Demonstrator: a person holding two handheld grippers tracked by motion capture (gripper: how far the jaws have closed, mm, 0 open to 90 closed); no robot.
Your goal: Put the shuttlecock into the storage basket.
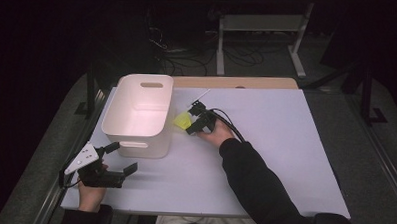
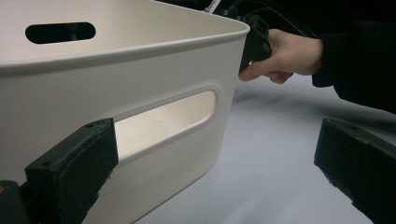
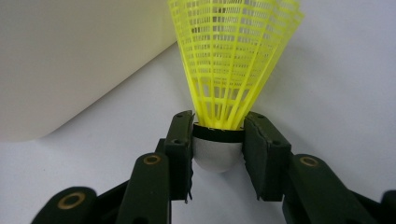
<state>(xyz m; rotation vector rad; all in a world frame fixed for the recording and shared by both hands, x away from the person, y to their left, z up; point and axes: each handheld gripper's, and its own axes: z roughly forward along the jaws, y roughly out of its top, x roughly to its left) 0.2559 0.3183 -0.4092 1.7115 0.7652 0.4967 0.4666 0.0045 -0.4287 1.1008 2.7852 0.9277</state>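
A yellow plastic shuttlecock (image 1: 181, 121) with a white cork lies on the white table sheet (image 1: 275, 144), just right of a white bin (image 1: 158, 140). My right gripper (image 1: 188, 124) is shut on it. In the right gripper view, both pads press the sides of the cork while the yellow skirt (image 3: 229, 56) fans away from the gripper (image 3: 218, 135). My left gripper (image 1: 122, 158) stands open at the front left, close to the bin's near wall, with nothing in it. In the left gripper view, its jaws (image 2: 215, 154) frame the bin's handle slot (image 2: 163, 121).
The bin (image 2: 140, 70) has nothing visible inside and has handle slots at both ends. A wooden strip (image 1: 237, 82) borders the table's far edge. The sheet stretches bare to the right and front. Cables and a metal frame (image 1: 259, 39) stand on the dark floor beyond.
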